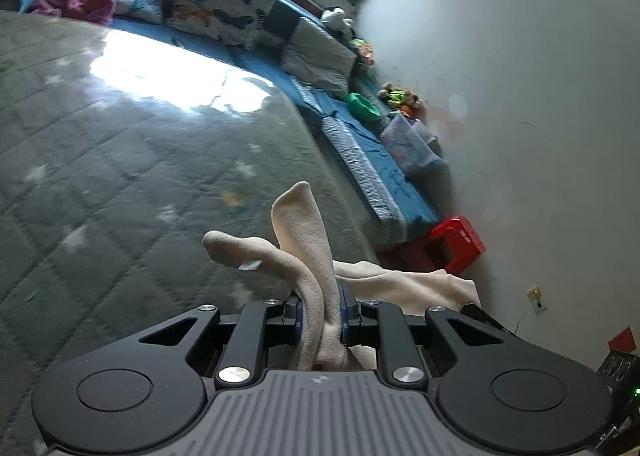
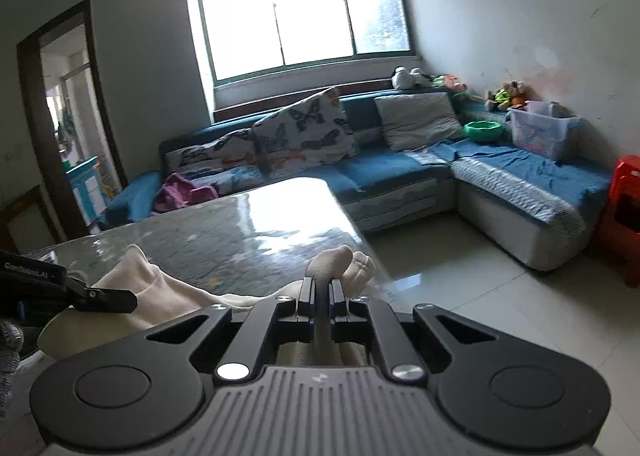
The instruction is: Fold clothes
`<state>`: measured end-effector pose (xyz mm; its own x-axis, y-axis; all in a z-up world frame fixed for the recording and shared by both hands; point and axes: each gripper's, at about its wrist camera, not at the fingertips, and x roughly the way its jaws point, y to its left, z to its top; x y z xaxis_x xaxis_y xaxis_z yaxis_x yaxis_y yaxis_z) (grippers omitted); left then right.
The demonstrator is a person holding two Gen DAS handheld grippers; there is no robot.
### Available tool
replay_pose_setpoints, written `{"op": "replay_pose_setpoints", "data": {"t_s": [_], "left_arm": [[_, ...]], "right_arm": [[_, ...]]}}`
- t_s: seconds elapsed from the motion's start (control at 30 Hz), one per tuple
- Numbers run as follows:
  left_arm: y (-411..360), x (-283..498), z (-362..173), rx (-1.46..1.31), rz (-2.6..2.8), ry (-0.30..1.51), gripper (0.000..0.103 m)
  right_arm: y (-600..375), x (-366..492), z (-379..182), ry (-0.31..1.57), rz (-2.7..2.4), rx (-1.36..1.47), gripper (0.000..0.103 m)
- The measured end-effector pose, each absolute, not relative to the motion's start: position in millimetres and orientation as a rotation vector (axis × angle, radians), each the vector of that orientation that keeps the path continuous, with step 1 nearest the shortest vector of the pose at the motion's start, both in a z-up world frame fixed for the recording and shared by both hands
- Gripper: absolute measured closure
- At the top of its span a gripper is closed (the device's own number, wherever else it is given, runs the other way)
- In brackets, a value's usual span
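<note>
Both grippers pitched down over table [image 2: 224,232]. Left gripper [image 1: 322,310] pinches cream garment [image 1: 308,256]; right gripper [image 2: 322,296] clamps same garment, bottom centre.

place: home living room | evidence: blue corner sofa [image 2: 400,172], butterfly cushions [image 2: 304,132], soft toys [image 2: 508,92], window [image 2: 304,16]

My left tool [image 1: 322,310] is matt black plastic with bright metal screws and a ribbed grey body, and so is my right tool [image 2: 322,298]. The cream garment [image 1: 308,256] looks soft, fleecy, matt cloth. The tabletop [image 1: 120,144] is glossy, mottled stone. The floor [image 2: 500,316] is smooth, shiny tile.
</note>
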<state>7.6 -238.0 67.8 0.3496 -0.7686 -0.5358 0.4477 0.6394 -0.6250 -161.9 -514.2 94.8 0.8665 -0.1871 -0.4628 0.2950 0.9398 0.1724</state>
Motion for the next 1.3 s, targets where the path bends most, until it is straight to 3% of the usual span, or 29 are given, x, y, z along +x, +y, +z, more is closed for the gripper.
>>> {"op": "replay_pose_setpoints", "data": {"t_s": [0.57, 0.73, 0.83, 0.93, 1.3], "left_arm": [[-266.4, 3.0, 40.6, -0.285, -0.788, 0.969, 0.084], [-262.8, 2.6, 32.7, -0.245, -0.750, 0.982, 0.079], [-259.6, 0.0, 32.6, -0.214, -0.732, 0.967, 0.068], [-254.6, 0.5, 35.9, -0.201, -0.709, 0.950, 0.064], [-257.6, 7.5, 50.4, -0.193, -0.708, 0.892, 0.067]], "right_arm": [[-543.0, -165.0, 55.5, 0.524, -0.355, 0.301, 0.097], [-546.9, -163.3, 48.5, 0.546, -0.393, 0.296, 0.093], [-544.9, -160.7, 48.1, 0.547, -0.391, 0.279, 0.090], [-541.1, -155.6, 47.4, 0.556, -0.372, 0.273, 0.087], [-529.3, -120.7, 37.4, 0.603, -0.297, 0.268, 0.076]]}}
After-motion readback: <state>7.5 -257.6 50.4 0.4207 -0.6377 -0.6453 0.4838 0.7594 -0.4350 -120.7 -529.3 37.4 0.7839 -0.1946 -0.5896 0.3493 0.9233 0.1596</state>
